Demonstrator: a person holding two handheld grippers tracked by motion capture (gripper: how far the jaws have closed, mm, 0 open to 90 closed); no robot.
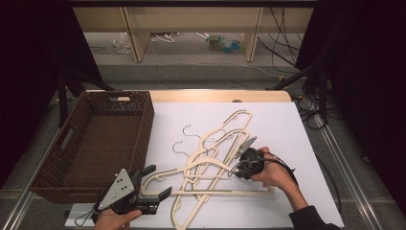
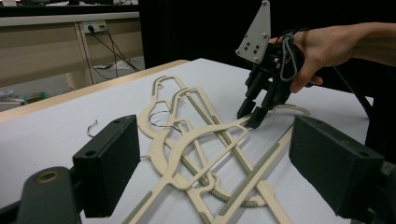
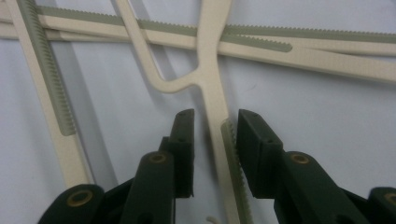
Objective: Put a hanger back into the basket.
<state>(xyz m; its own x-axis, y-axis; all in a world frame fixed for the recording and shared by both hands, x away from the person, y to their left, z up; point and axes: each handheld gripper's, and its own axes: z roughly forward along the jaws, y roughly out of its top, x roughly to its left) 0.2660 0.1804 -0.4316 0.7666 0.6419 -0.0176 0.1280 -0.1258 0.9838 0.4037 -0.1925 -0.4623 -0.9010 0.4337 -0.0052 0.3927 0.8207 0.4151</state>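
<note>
Several cream hangers with grey ribbed strips lie tangled on the white sheet. My right gripper points down into the right side of the pile. In the right gripper view its jaws straddle one hanger arm. The right pad lies against the arm's ribbed edge, while a narrow gap separates the left pad from it. My left gripper stands wide open near the table's front left, with nothing between its jaws. It faces the pile from short of it.
A brown wicker basket stands at the left, partly over the table's edge. Thin metal hooks stick out of the pile toward the basket, and one hook lies on the sheet. Dark stands and cables flank the table.
</note>
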